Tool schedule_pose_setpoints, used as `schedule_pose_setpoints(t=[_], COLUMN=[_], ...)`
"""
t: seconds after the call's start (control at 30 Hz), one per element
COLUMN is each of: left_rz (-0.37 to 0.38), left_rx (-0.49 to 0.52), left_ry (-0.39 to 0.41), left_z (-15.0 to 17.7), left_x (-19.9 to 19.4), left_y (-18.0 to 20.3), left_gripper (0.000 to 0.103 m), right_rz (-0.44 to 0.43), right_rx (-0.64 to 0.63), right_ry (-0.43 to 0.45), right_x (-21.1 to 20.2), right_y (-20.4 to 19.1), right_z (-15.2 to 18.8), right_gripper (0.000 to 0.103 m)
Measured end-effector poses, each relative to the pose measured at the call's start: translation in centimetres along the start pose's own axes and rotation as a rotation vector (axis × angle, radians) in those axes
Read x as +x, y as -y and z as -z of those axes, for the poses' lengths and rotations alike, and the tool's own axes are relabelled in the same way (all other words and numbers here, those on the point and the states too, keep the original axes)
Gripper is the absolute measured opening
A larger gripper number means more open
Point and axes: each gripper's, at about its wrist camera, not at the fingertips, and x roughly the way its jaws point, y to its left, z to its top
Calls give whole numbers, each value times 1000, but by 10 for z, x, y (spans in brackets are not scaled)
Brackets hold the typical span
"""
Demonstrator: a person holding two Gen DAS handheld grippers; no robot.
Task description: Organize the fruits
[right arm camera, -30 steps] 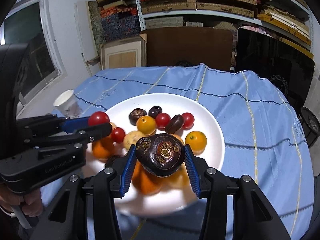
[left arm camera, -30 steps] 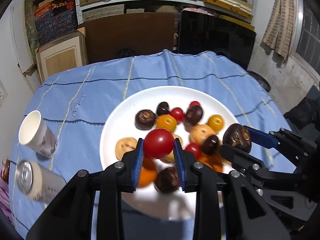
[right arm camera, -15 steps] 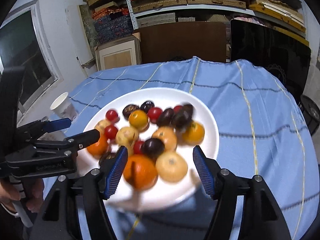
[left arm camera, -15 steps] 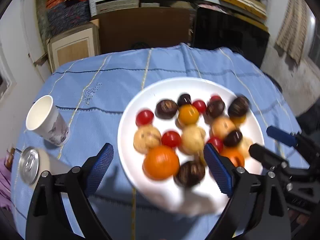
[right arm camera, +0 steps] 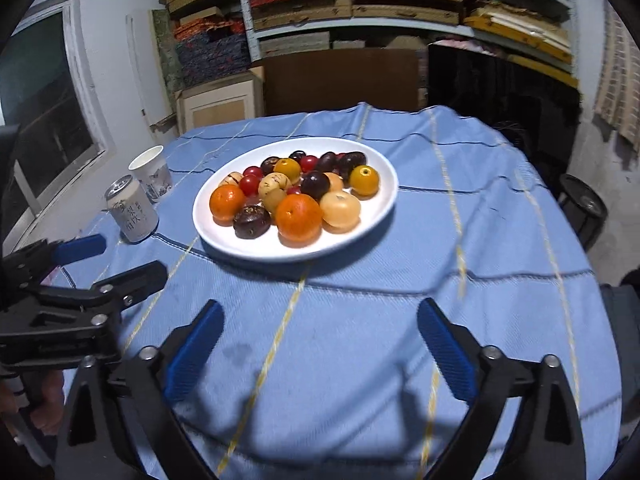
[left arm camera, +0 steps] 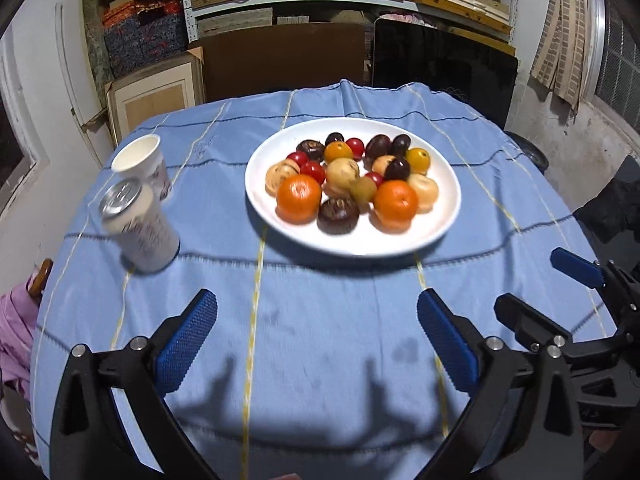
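A white plate (left arm camera: 400, 240) (right arm camera: 372, 220) on the blue tablecloth holds several fruits: two oranges (left arm camera: 298, 198) (right arm camera: 298, 216), red tomatoes (left arm camera: 312, 171), dark round fruits (left arm camera: 338, 215) (right arm camera: 252, 221) and pale yellow ones (right arm camera: 340, 210). My left gripper (left arm camera: 316, 334) is wide open and empty, well back from the plate over bare cloth. My right gripper (right arm camera: 318, 340) is wide open and empty, also back from the plate. The right gripper shows at the right edge of the left wrist view (left arm camera: 540, 292). The left gripper shows at the left of the right wrist view (right arm camera: 100, 260).
A drink can (left arm camera: 140, 228) (right arm camera: 132, 210) and a paper cup (left arm camera: 140, 164) (right arm camera: 151, 174) stand left of the plate. Shelves, boxes and a dark screen stand behind the table. A black stool (right arm camera: 582, 208) is at the right.
Both grippers opened: the left let go of a red tomato, the right of a dark fruit, both now on the plate. Both grippers pulled back from the plate toward the near table edge.
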Motion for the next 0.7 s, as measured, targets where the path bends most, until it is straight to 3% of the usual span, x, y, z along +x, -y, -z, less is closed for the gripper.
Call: schedule_pose_setpoints(t=[0.27,0.7], left_rz=[-17,-5], left_rx=[-35,-55], left_ry=[22,13], left_z=[30,42], left_x=[-32,-40], left_y=[-4,-8], left_gripper=[99,99], right_rz=[-5,4], right_rx=[63,54], right_ry=[7,2], right_x=[-20,-27], right_y=[4,-3], right_z=[19,28], right_gripper=[100,99])
